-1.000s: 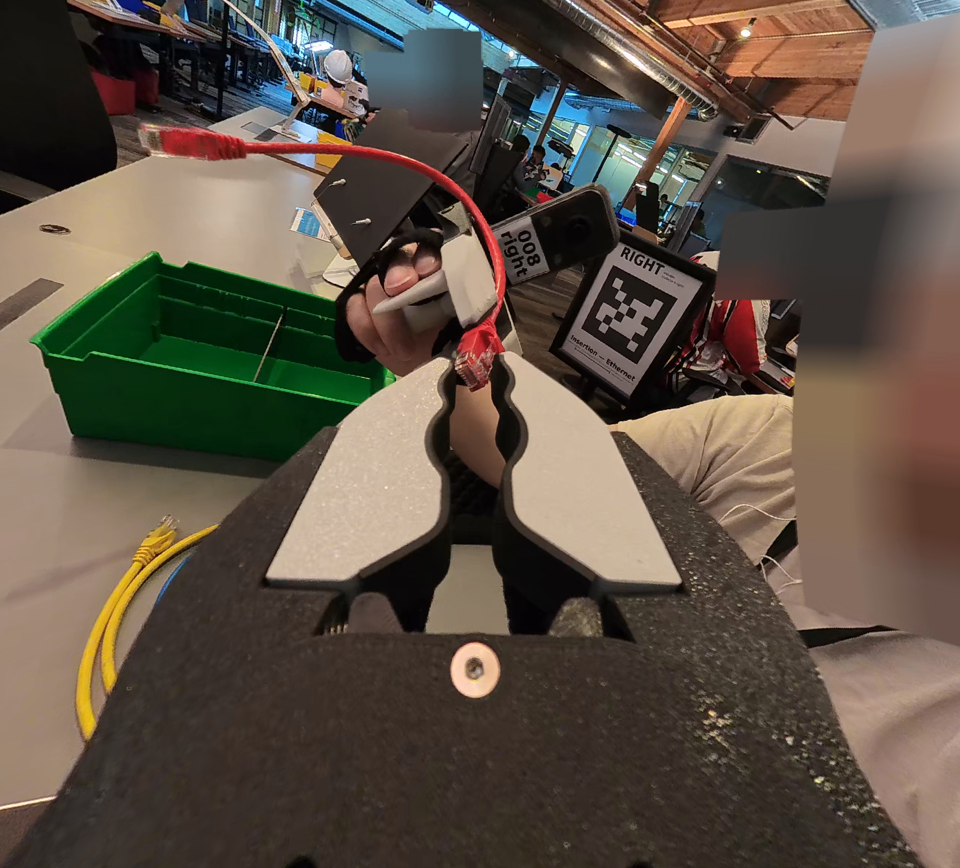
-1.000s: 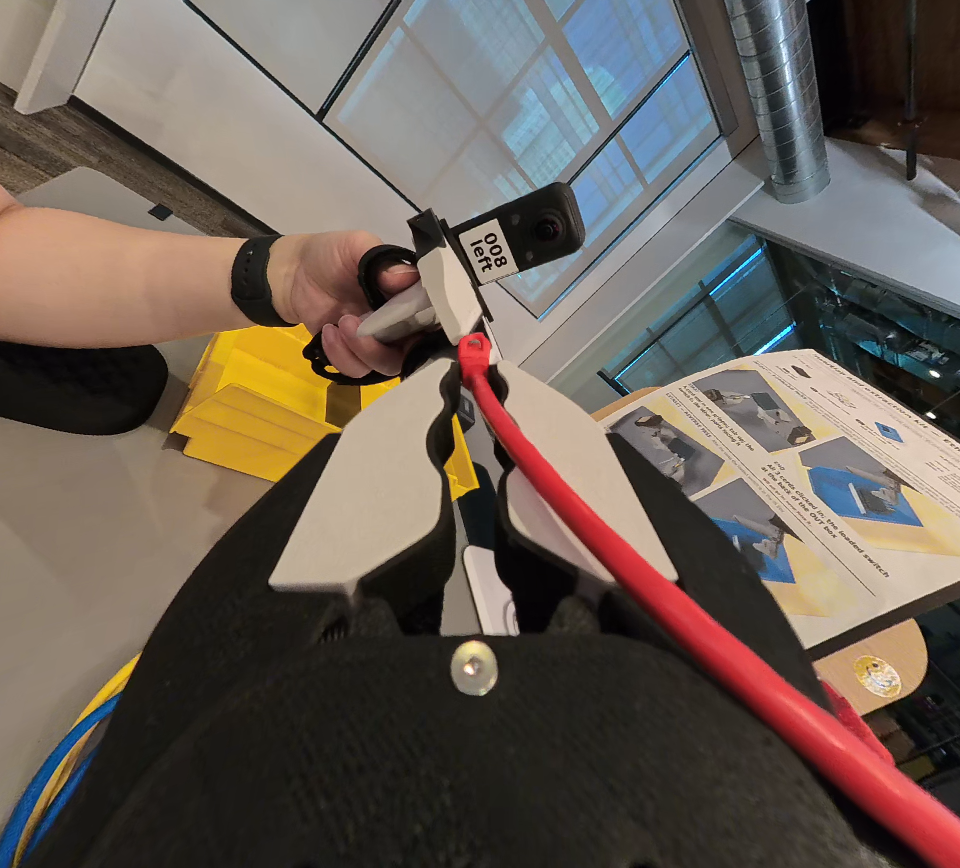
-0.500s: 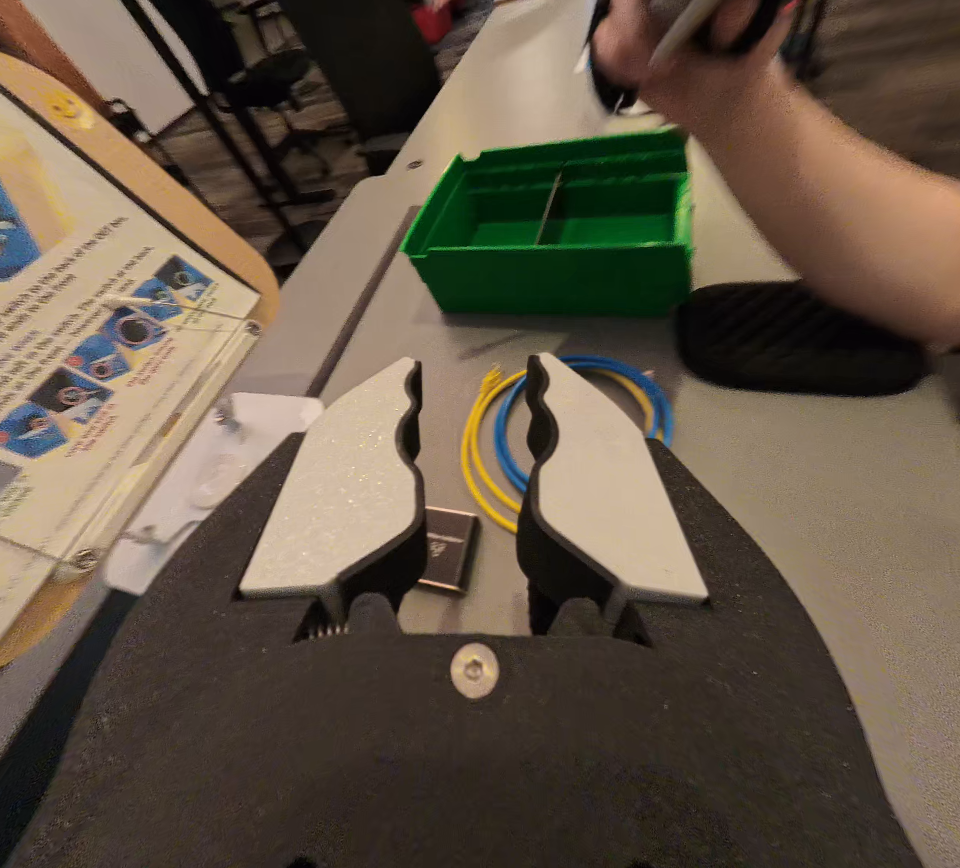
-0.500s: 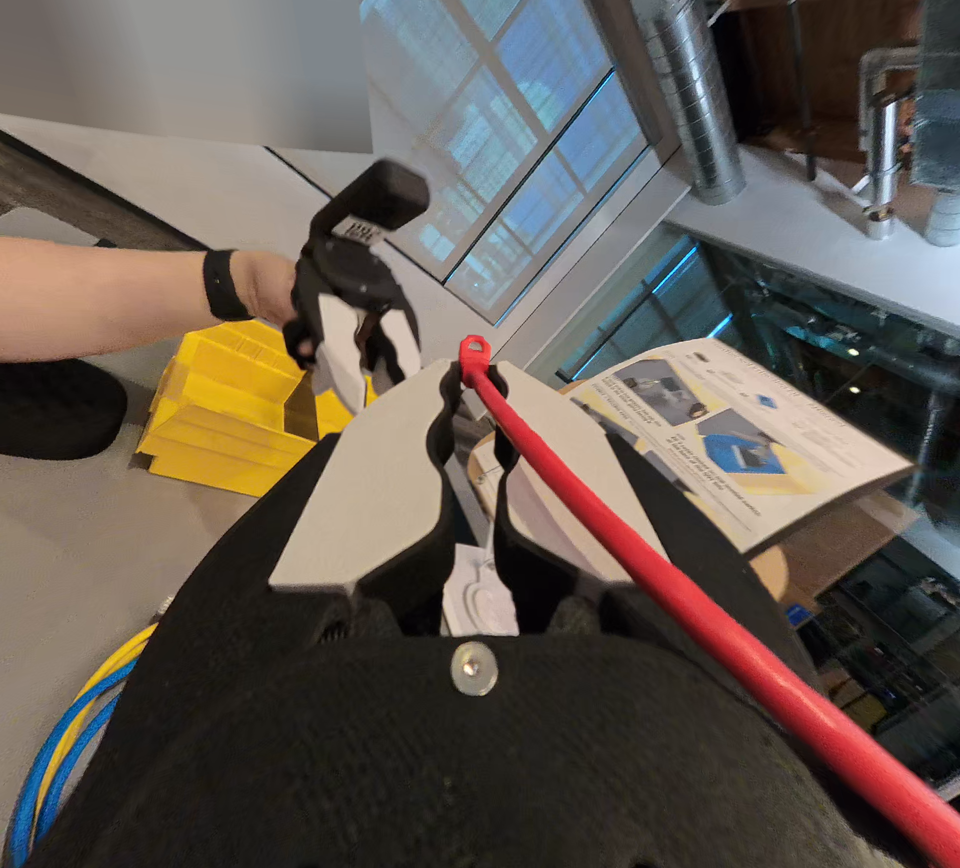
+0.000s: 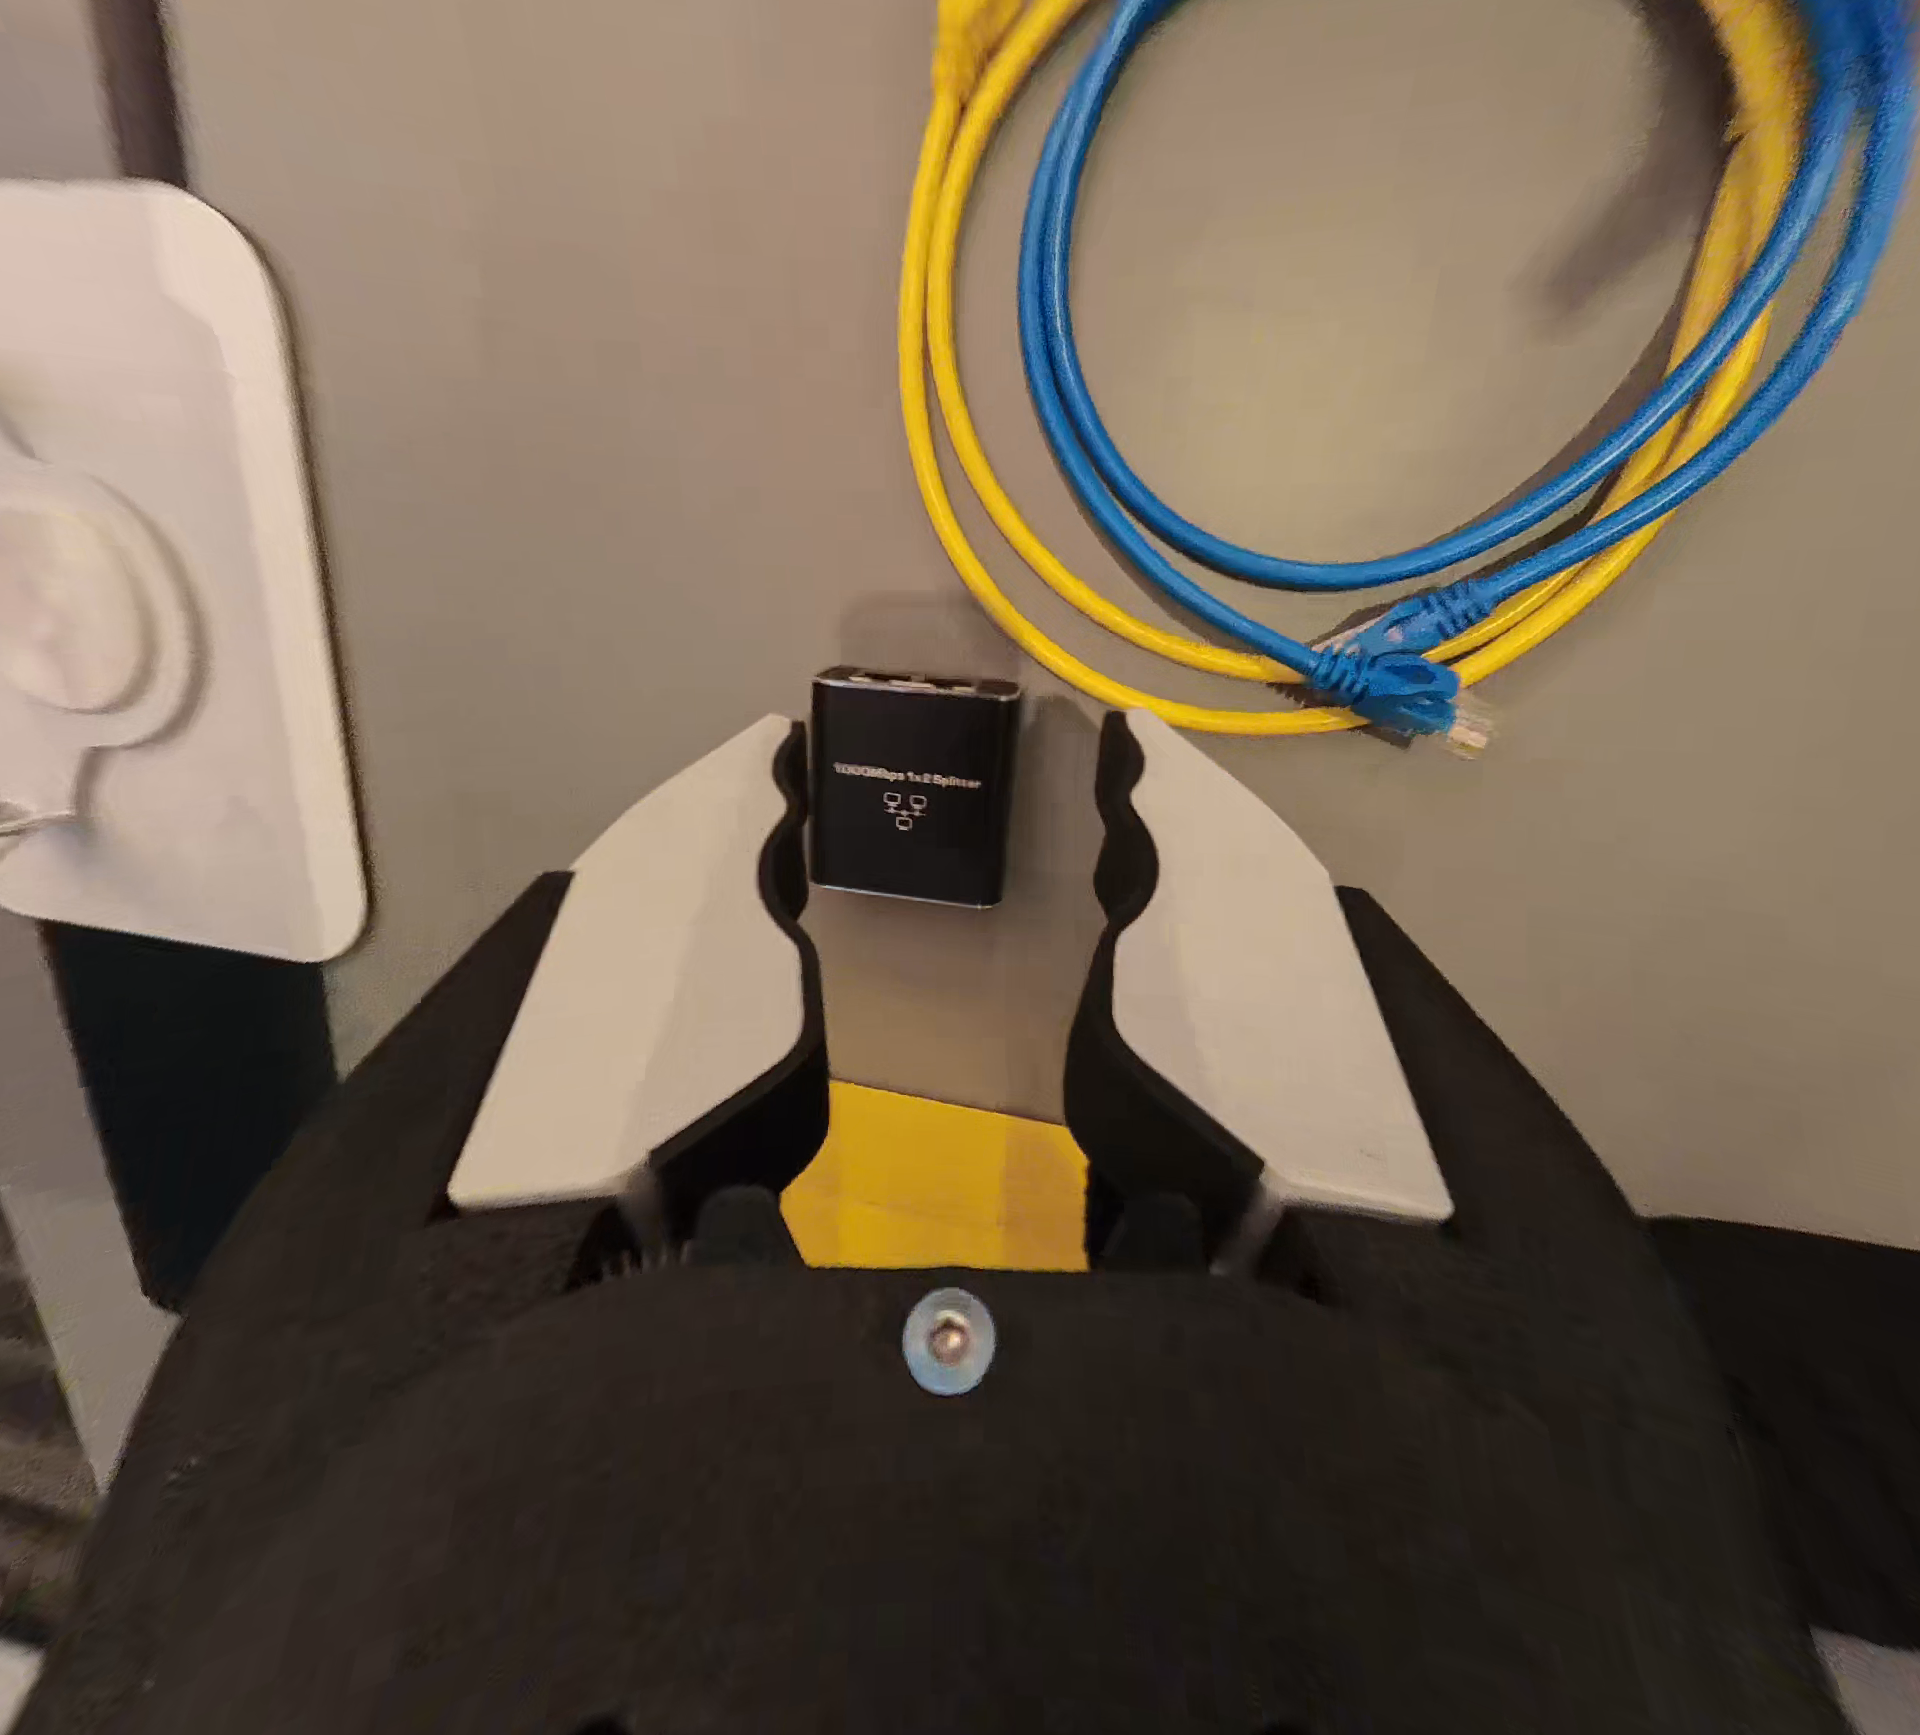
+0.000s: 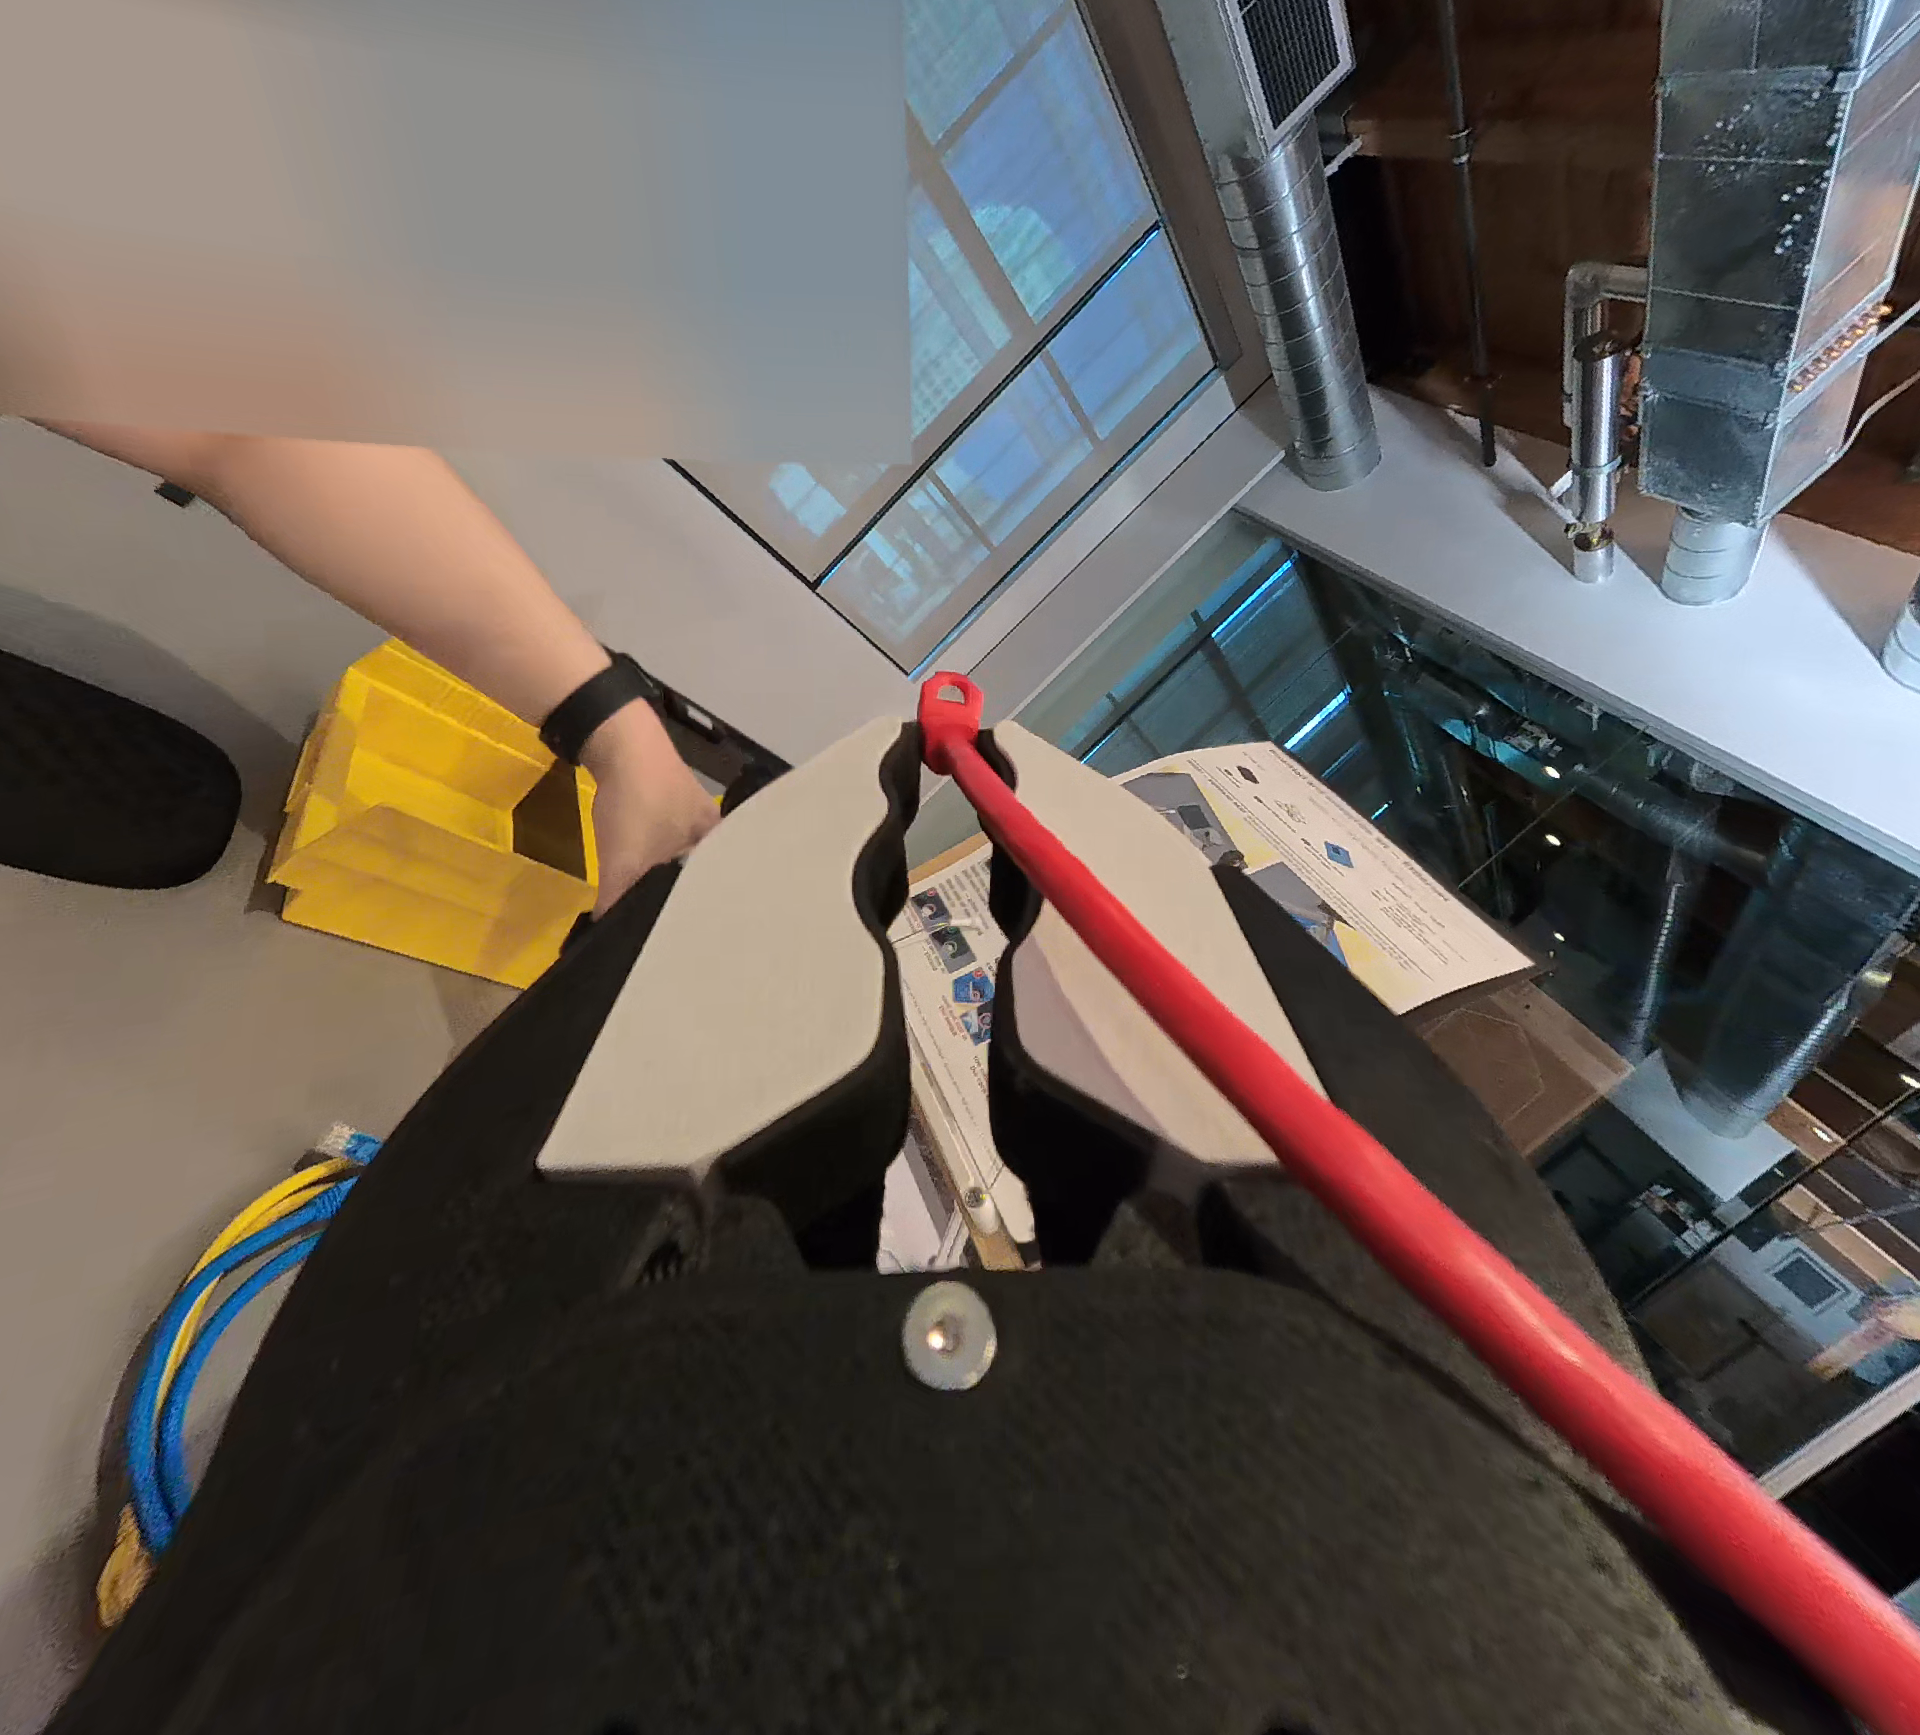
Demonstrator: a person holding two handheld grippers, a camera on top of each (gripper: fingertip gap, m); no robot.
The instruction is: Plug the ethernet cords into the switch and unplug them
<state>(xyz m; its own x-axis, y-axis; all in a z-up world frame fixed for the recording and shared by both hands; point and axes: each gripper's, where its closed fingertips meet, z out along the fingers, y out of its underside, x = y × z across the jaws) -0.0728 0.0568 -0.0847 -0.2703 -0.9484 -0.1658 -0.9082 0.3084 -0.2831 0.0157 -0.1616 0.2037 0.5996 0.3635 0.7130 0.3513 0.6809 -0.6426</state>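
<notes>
The left gripper's fingers straddle the small black box switch wide open, ungripped, while the right gripper pinches the red ethernet cord's plug, so closing on the switch likely comes next.

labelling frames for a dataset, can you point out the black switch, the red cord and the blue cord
black switch [image 5: 906,802]: left wrist view, middle of its top face
red cord [image 6: 1195,1010]: right wrist view, on the cable run lying over the right finger
blue cord [image 5: 1070,397]: left wrist view, left side of its coil

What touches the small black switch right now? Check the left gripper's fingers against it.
Apart. Left wrist view: the open left gripper straddles the switch, grey table showing beside its right finger.
</notes>
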